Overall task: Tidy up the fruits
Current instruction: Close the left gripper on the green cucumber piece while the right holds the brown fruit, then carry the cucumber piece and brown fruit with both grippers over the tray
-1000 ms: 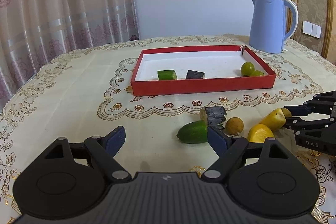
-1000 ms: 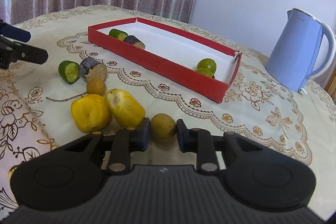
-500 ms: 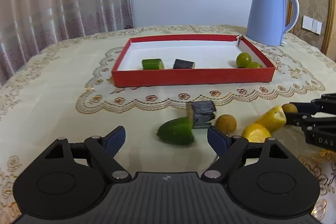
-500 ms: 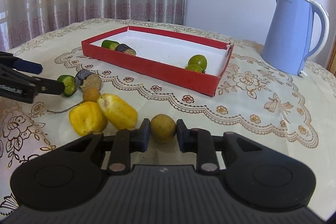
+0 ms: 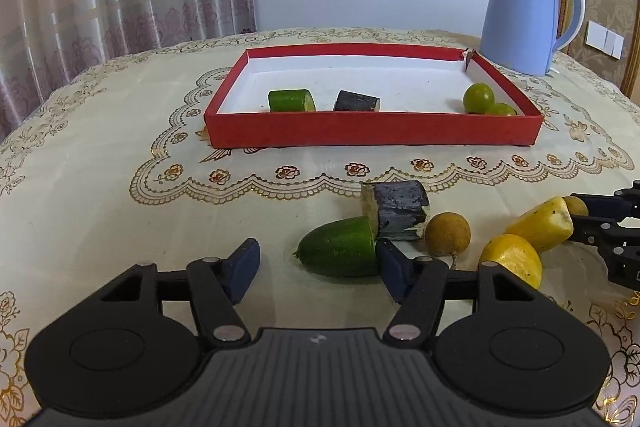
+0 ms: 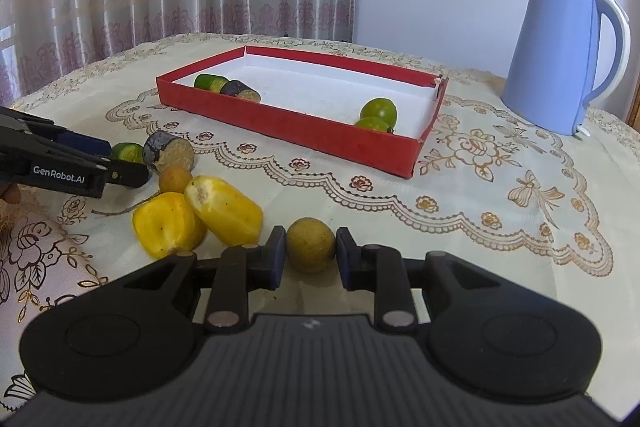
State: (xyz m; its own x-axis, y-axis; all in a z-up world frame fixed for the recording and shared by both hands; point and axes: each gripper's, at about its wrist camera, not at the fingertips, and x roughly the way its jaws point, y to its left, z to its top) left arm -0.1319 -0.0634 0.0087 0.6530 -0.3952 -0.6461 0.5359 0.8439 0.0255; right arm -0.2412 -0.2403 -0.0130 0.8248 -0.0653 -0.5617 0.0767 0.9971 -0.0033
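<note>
Left gripper [image 5: 316, 267] closing around the near green cucumber end-piece [image 5: 340, 247], pads seemingly not yet pressing. Right gripper [image 6: 311, 253] clenching the round brown longan [image 6: 311, 244], destined for the far red tray [image 5: 372, 135].

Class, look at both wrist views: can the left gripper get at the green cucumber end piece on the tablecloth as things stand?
Probably yes. The left gripper has its closing jaws around the green cucumber end piece, though the dark cut chunk touches its far end.
</note>
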